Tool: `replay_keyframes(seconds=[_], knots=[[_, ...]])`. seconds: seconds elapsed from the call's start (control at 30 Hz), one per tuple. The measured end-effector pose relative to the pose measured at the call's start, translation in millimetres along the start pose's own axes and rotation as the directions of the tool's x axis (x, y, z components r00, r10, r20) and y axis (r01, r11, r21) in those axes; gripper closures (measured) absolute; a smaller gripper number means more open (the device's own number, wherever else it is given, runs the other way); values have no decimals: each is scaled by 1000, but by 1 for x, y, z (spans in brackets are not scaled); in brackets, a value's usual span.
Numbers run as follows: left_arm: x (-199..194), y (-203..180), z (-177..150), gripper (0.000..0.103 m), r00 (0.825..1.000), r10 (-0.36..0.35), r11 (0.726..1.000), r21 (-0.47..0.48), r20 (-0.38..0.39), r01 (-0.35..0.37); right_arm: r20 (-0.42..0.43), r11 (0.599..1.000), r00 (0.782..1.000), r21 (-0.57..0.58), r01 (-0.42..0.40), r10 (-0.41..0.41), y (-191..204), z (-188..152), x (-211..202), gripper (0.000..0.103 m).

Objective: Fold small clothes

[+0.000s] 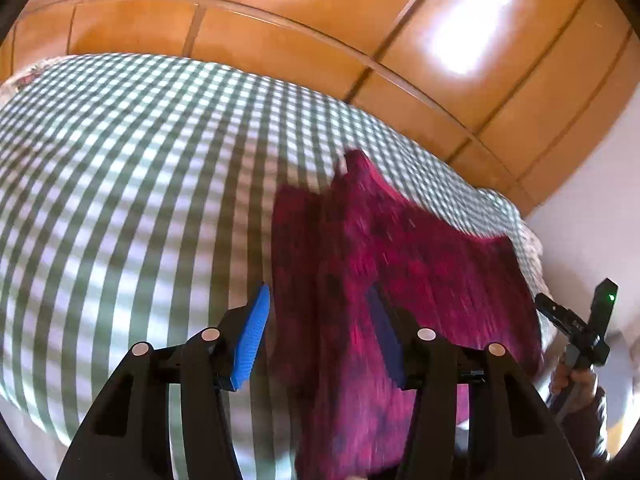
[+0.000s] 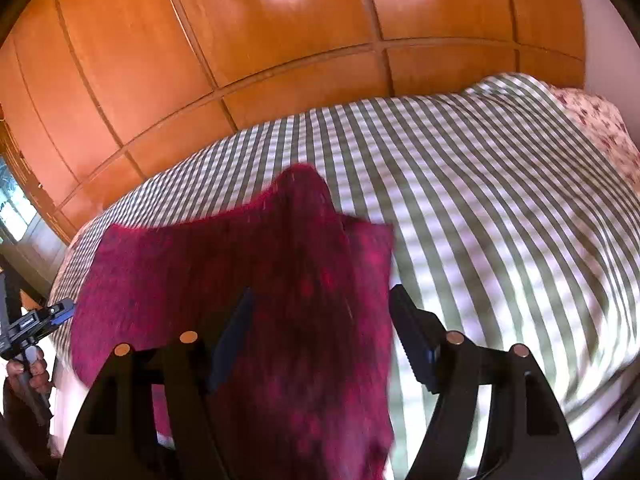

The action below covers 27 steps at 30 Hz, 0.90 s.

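Where the wooden wardrobe [image 1: 304,20] rises behind it, the bed [image 1: 120,184] spreads its green-and-white checked cover, and on the cover lies the magenta garment [image 1: 400,256], blurred, spread out with one corner peaked up. The left gripper [image 1: 320,336] stands wide apart over the garment's left edge, holding nothing. The right gripper [image 2: 320,340] is likewise wide, garment cloth showing between its blue pads [image 2: 232,340].
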<state>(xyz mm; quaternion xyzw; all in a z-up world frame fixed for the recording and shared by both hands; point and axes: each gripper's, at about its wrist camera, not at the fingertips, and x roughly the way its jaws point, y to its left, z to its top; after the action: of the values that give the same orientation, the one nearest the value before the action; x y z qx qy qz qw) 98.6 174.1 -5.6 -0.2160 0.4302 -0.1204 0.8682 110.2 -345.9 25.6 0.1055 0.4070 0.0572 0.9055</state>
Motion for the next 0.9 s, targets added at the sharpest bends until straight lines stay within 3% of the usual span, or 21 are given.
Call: replay_keyframes(seconds=[0.17, 0.23, 0.27, 0.3, 0.33, 0.4, 0.5, 0.6, 0.8, 0.9], knots=[[29, 2, 30, 53, 1000, 9, 1000, -18, -9, -9, -43, 997, 996, 2, 76, -75, -4, 23, 49, 35], [44, 3, 37, 53, 999, 14, 1000, -26, -29, -15, -69, 997, 995, 11, 74, -73, -7, 21, 61, 46], [53, 3, 41, 56, 999, 7, 1000, -19, -49, -7, -70, 997, 994, 6, 78, -78, -8, 20, 63, 60], [57, -1, 41, 65, 999, 12, 1000, -8, -53, -13, -70, 997, 995, -1, 72, -72, -8, 20, 64, 78], [61, -3, 41, 87, 998, 30, 1000, 8, -54, -29, -67, 998, 996, -7, 67, -67, -7, 20, 63, 79], [62, -8, 42, 91, 998, 46, 998, 34, -34, -45, -33, 996, 996, -30, 85, -86, 1, 21, 54, 86], [53, -15, 45, 92, 997, 77, 994, 73, 29, -79, 52, 997, 996, -38, 69, -67, 11, 31, 30, 87], [62, -7, 50, 92, 993, 111, 993, 37, 25, -112, 88, 997, 994, -30, 71, -68, 14, 43, 29, 87], [104, 2, 46, 89, 979, 204, 978, 59, -25, -202, -54, 985, 984, 12, 170, -169, 1, 32, 100, 86], [110, -2, 47, 85, 971, 238, 967, 95, -18, -236, -51, 980, 979, 12, 196, -195, -2, 27, 108, 84]])
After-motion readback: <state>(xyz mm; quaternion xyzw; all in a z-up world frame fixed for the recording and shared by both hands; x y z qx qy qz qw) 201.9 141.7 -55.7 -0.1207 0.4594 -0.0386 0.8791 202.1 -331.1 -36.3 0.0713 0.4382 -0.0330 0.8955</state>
